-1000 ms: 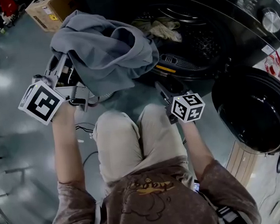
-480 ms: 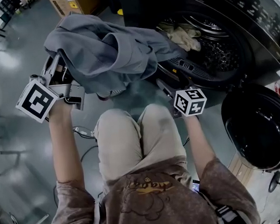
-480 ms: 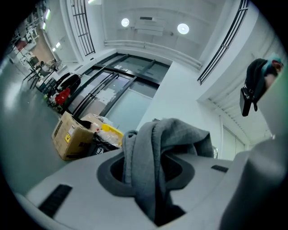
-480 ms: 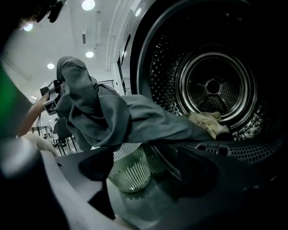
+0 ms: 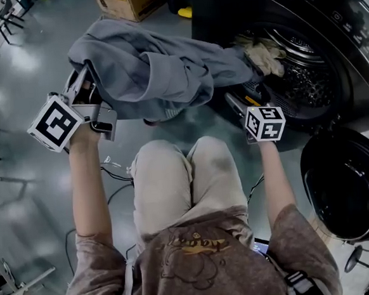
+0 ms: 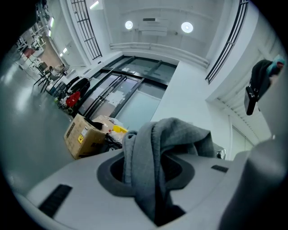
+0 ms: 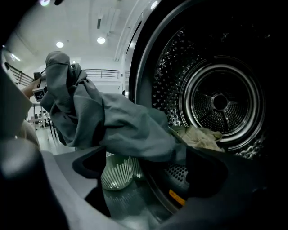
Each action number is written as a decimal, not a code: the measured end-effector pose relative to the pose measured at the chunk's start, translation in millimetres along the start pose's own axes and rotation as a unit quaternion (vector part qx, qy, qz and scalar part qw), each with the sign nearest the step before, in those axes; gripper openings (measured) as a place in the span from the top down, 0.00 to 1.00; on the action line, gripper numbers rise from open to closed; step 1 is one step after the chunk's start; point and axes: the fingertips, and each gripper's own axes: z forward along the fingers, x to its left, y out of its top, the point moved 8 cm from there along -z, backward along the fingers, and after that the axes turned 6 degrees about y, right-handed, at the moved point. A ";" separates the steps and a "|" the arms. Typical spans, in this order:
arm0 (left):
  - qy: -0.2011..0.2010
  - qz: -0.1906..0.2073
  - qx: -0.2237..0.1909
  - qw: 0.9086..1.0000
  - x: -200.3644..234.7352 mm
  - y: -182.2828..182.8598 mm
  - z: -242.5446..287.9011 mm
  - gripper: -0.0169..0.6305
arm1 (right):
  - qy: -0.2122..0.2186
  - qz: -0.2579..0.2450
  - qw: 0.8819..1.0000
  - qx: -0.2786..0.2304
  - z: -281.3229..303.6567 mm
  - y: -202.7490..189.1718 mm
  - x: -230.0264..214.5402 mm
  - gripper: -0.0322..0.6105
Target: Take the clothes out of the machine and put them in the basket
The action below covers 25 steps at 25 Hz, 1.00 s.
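A large grey garment (image 5: 153, 70) hangs in the air, stretched from the washing machine's drum (image 5: 312, 70) to my left gripper (image 5: 89, 78). The left gripper (image 6: 153, 179) is shut on a bunched fold of the grey garment (image 6: 157, 148). My right gripper (image 5: 238, 101) is at the lower lip of the drum mouth. Its jaws have just been opening, and the right gripper (image 7: 144, 179) now stands wide. The grey garment (image 7: 121, 126) drapes across above it, with the pads not pressing on it. A beige cloth (image 7: 200, 134) lies inside the drum, and this beige cloth (image 5: 266, 48) also shows in the head view. A pale slatted basket (image 7: 118, 173) stands under the garment.
The machine's round door (image 5: 347, 188) hangs open at the right. A cardboard box (image 5: 128, 0) stands on the floor beyond the garment. The person's knees (image 5: 187, 175) are just below the grippers. Cables (image 5: 117, 174) lie on the grey floor at the left.
The grey garment has been drawn further out and now stretches in a long span from the drum to the left gripper. The right gripper has moved up to the drum mouth.
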 end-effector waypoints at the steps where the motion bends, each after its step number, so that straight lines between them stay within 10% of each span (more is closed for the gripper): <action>1: 0.007 0.006 0.002 1.000 2.9 -0.4 -2.2 0.78 | -0.002 -0.013 1.000 0.006 3.3 2.5 -1.7 0.09; 25: 0.091 0.113 0.008 0.989 19.0 -7.0 -13.0 0.78 | -0.004 -0.171 0.977 0.124 85.4 6.9 -9.8 0.17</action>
